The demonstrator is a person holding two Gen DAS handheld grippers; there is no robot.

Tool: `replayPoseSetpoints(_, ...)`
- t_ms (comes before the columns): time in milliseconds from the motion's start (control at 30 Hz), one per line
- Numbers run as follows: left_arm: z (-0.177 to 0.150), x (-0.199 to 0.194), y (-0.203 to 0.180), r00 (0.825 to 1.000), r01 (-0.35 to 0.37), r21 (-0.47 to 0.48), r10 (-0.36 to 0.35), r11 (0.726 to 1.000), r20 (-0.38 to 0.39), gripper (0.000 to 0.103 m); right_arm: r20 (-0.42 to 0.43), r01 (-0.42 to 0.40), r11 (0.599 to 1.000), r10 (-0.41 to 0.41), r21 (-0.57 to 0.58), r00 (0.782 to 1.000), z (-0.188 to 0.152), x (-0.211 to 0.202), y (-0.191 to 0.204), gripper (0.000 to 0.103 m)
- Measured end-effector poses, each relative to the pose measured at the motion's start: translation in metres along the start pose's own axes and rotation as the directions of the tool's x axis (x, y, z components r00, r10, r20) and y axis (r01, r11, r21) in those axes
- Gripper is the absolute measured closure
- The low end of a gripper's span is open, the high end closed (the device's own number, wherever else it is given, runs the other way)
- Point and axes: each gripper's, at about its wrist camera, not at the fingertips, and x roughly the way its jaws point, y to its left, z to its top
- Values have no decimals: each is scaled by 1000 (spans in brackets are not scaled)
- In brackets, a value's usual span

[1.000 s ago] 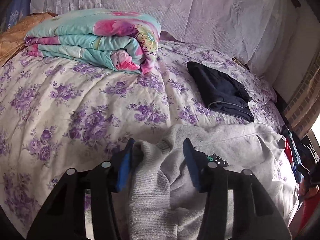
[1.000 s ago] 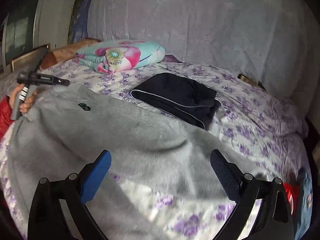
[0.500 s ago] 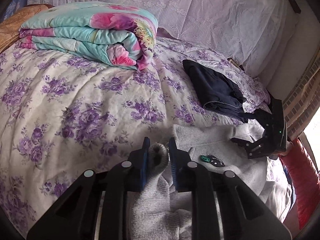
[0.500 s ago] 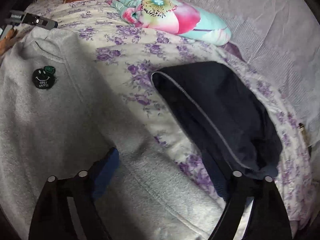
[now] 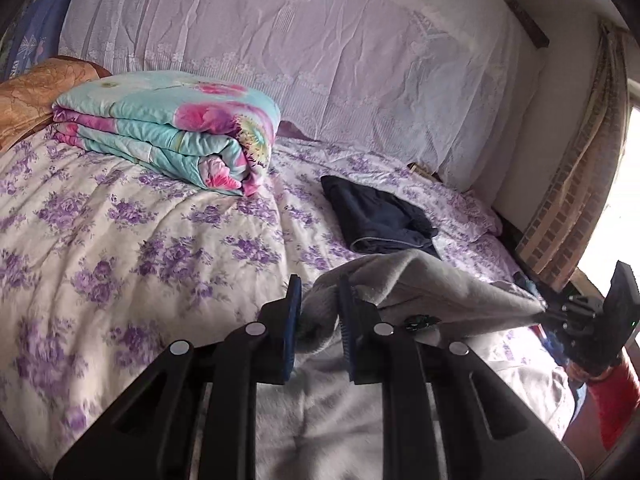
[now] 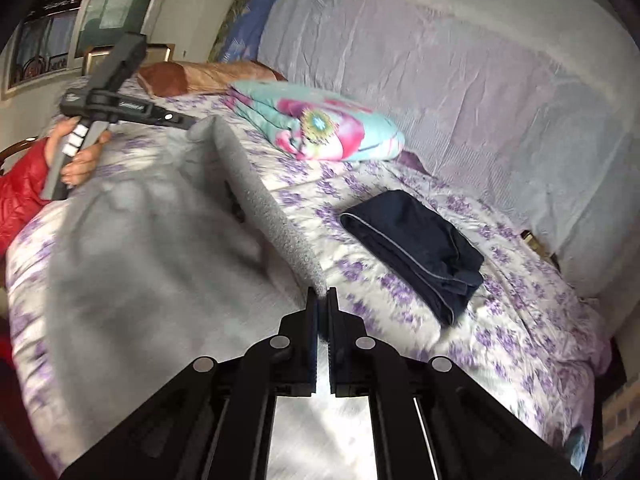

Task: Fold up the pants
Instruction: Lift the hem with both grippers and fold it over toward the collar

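The grey pants point(image 6: 132, 248) lie on the floral bed and are lifted along their ribbed waistband point(image 6: 272, 216), which stretches taut between both grippers. My left gripper point(image 5: 318, 300) is shut on one end of the grey waistband point(image 5: 432, 284), held above the bed; it also shows in the right wrist view point(image 6: 188, 122). My right gripper point(image 6: 321, 300) is shut on the other end; it also shows in the left wrist view point(image 5: 544, 310). A small dark smiley patch point(image 5: 418, 322) hangs below the lifted edge.
A folded dark navy garment point(image 6: 420, 244) lies on the bed point(image 5: 120, 240) beyond the pants. A folded turquoise and pink floral quilt point(image 5: 172, 128) sits at the back left by a brown pillow point(image 6: 200, 76). A lilac-draped headboard point(image 5: 320, 40) stands behind.
My right gripper has closed on the waistband. Both grippers have lifted the waistband off the bed and pulled it taut between them.
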Motion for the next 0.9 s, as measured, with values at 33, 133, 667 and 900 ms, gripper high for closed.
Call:
replayPoseSetpoints(33,-9,-13,0,1000,24,-20,-24,1000,15,80,6,3,1000,-3,-10,1000,-10,-14,12,99)
replayPoseSetpoints(133,-50,-47,12,999,50,-142,-49,989,15,51,-3,-14,1000,14,-15,1000,-45,-38,46,99)
replayPoseSetpoints(667,-79,-40,6,990,21,-463,-83,886,-112,41,9,-66,991,66,116,998,-94,-29,63,98)
replayPoseSetpoints(900,-53,-68,-2,992,-20,-366,-26,930,-121,72,96,-68,991,58,112,994,-76,-71,64,98)
